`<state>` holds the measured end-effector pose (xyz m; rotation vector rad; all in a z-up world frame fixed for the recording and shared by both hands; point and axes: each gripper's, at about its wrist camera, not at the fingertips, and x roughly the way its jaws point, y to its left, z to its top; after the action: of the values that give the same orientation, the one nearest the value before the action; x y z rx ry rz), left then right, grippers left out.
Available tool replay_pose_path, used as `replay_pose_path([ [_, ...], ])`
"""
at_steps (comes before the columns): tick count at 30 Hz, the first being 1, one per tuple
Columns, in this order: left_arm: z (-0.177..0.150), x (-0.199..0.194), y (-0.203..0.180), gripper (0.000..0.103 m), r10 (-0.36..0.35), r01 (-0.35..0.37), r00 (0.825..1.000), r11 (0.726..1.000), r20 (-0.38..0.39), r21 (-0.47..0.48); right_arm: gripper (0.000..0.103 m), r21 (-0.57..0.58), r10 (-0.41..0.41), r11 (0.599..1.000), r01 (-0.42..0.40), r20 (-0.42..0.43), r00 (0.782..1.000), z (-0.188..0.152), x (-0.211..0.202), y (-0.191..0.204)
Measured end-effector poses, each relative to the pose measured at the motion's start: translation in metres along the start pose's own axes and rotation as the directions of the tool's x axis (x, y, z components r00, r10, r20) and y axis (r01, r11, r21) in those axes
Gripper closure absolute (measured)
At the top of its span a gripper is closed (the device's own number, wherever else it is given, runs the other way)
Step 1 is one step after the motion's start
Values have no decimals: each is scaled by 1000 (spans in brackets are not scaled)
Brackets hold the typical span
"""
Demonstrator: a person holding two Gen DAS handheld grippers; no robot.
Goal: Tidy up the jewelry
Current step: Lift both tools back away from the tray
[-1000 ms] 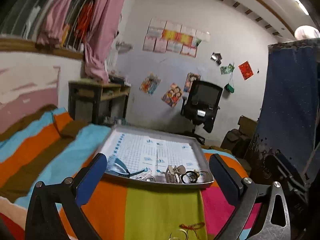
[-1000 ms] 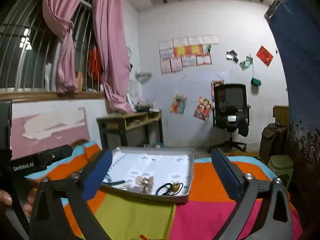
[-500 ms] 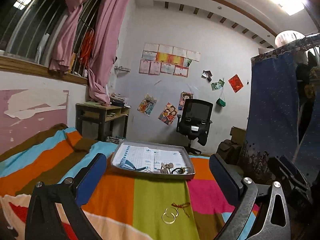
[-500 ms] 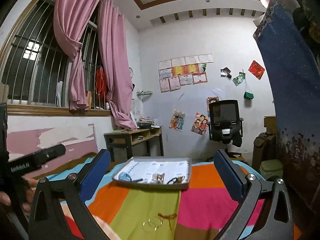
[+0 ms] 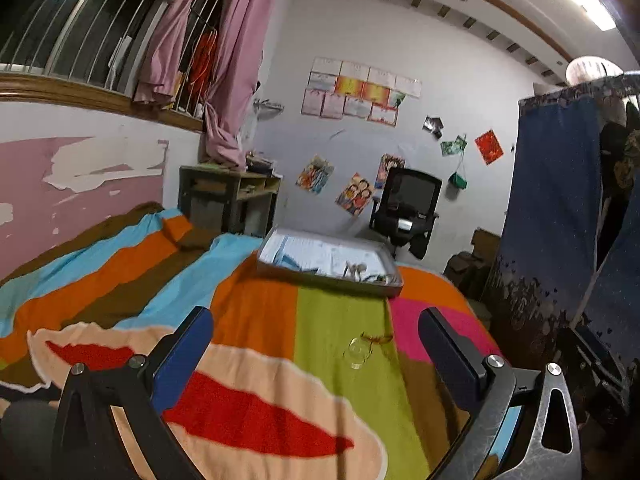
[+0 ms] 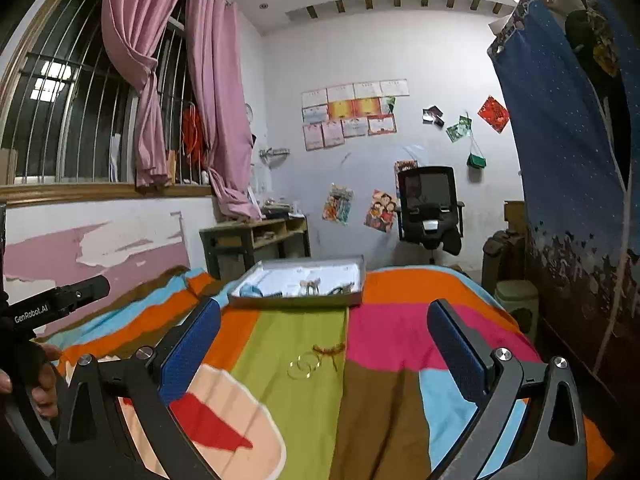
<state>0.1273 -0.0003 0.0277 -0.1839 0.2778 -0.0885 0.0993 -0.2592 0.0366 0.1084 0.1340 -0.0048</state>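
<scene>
Ahead of both spread fingers (image 6: pixel 192 344), apparently untouched, lie gold rings (image 6: pixel 305 364).

A black mesh office chair (image 6: pixel 430 204) stands against the white back wall. Left of it sits a low wooden desk (image 6: pixel 256 236), with pink curtains (image 6: pixel 216 92) hanging above that desk.

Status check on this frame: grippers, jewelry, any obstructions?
Left gripper and right gripper open, empty. Gold hoops and red cord loose on blanket, short of tray. Path clear.
</scene>
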Motion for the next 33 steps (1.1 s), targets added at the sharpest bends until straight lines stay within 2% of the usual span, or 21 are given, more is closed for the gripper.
replay_pose_path([
  [5,-22,-8,-2,0,19,-18,999,999,-27,45,1,-22,-38,999,38,-40,998,-18,-11,3],
  [10,-41,-6,-5,0,19,-14,996,998,-87,58,1,-40,-75,997,72,-78,994,-26,-12,4],
  [21,-42,-6,-6,0,22,-16,996,997,-81,73,1,-42,-61,997,57,-96,994,-18,-6,10],
  [27,-13,5,-15,0,5,-2,999,996,-40,87,1,-34,-46,998,44,-52,998,12,9,7],
  [33,30,46,-21,0,-6,7,1000,997,-21,71,1,-77,-47,996,53,74,996,66,37,7],
])
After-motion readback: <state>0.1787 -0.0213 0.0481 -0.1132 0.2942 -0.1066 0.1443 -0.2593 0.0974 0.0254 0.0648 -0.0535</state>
